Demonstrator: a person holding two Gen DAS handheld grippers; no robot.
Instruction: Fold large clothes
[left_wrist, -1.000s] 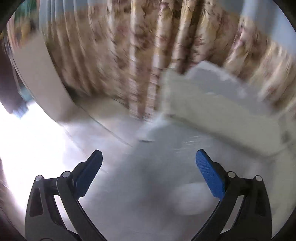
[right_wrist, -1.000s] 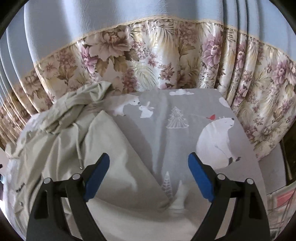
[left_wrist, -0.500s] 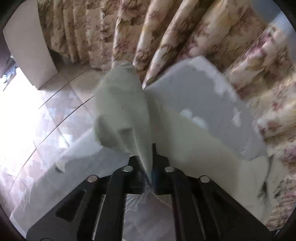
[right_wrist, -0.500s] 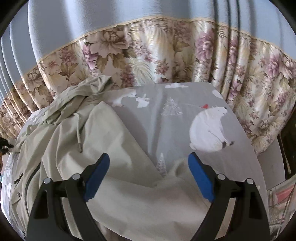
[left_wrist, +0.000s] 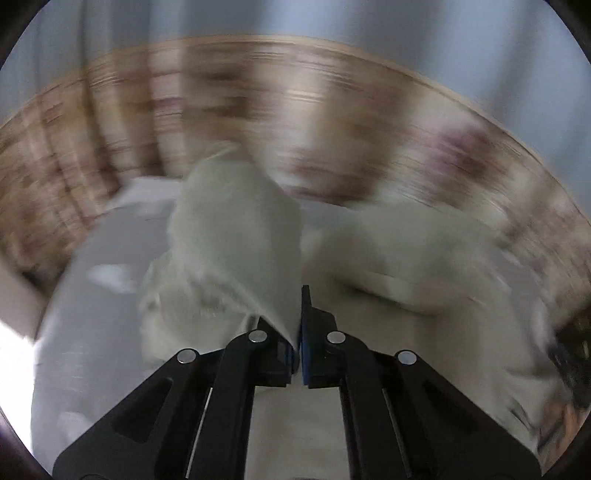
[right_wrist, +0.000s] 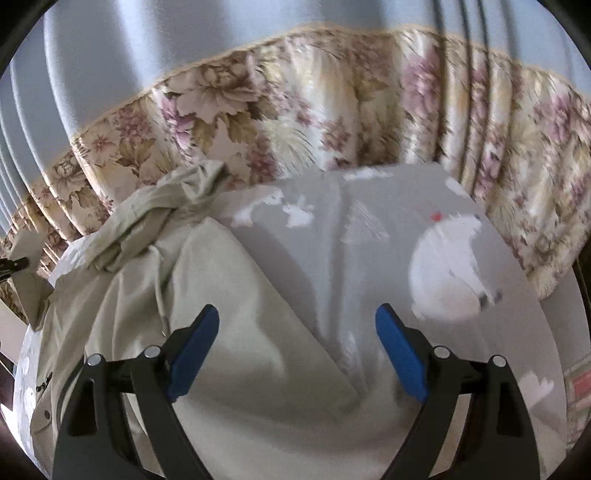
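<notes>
A large beige hooded jacket (right_wrist: 229, 339) lies spread over a table under a grey cloth with white bears (right_wrist: 369, 251). Its hood (right_wrist: 173, 199) is bunched at the far left with a drawstring (right_wrist: 160, 291) hanging down. My right gripper (right_wrist: 297, 354) is open and empty, just above the jacket's body. My left gripper (left_wrist: 298, 332) is shut on a fold of the jacket (left_wrist: 236, 236) and holds it lifted above the table; that view is blurred. The lifted fold also shows at the left edge of the right wrist view (right_wrist: 27, 266).
A floral and blue curtain (right_wrist: 314, 110) hangs right behind the table. The table's right edge (right_wrist: 546, 325) drops off toward a dark gap. The grey cloth also shows left of the lifted fold in the left wrist view (left_wrist: 92, 295).
My left gripper shut on a fold of the jacket and has swung it up and round toward the curtain. My right gripper stayed open and shifted slightly over the jacket.
</notes>
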